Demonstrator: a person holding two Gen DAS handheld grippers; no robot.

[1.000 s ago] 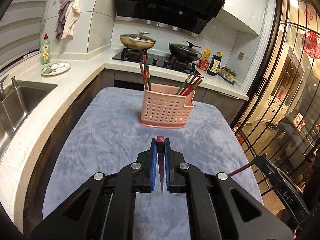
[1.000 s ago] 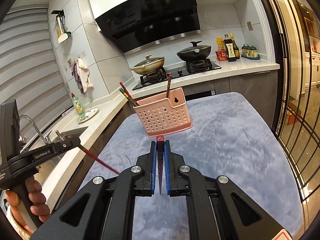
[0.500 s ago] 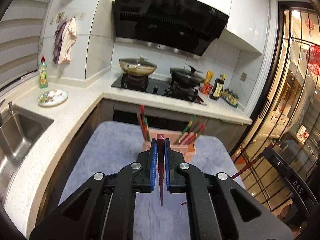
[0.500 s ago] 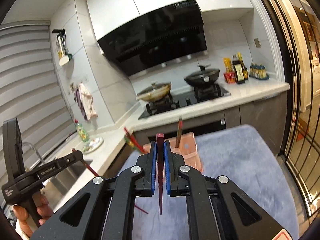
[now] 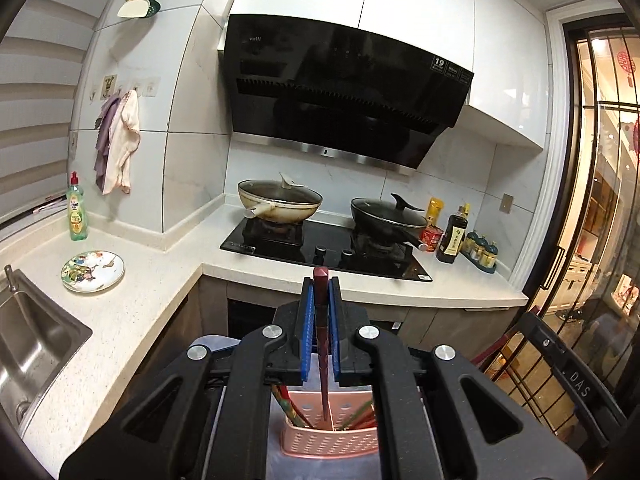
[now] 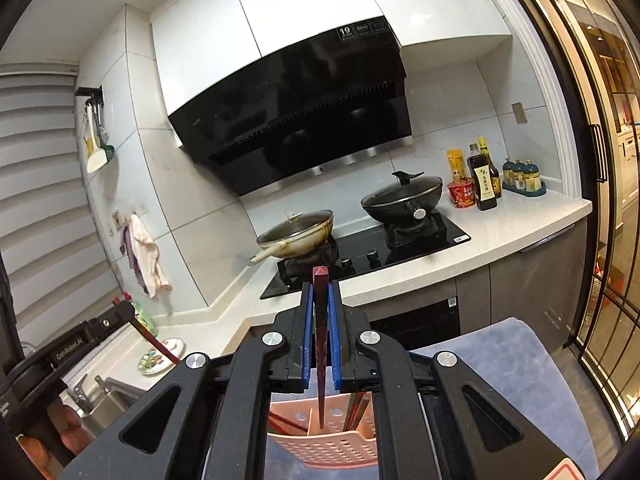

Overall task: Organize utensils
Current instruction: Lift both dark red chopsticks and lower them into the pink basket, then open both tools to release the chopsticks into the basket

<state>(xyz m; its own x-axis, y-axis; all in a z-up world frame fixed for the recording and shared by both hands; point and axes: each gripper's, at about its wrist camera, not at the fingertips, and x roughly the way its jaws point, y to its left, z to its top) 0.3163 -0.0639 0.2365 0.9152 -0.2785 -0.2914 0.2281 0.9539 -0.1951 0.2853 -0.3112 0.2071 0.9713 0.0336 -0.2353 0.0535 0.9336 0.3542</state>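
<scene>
Left gripper (image 5: pixel 320 320) clamped tight on a dark red chopstick (image 5: pixel 322 364), right gripper (image 6: pixel 318 320) pinching its own red chopstick (image 6: pixel 320 344) the same way, blue pads squeezed right up against the sticks with no gap showing. Big change from a second ago: was looking down at the pink caddy (image 5: pixel 329 440) from a distance across the grey mat (image 6: pixel 520 360), now both lifted and parked right over it, tips pointing down into the compartments. Left tip hanging just by the middle divider, so could go either side, hard to call. Right tip also near a divider in the caddy (image 6: pixel 324 446). Other chopsticks already inside, leaning. Probably just a drop from here, worth nudging off the divider first. Stove, two woks, plate by the sink behind.
</scene>
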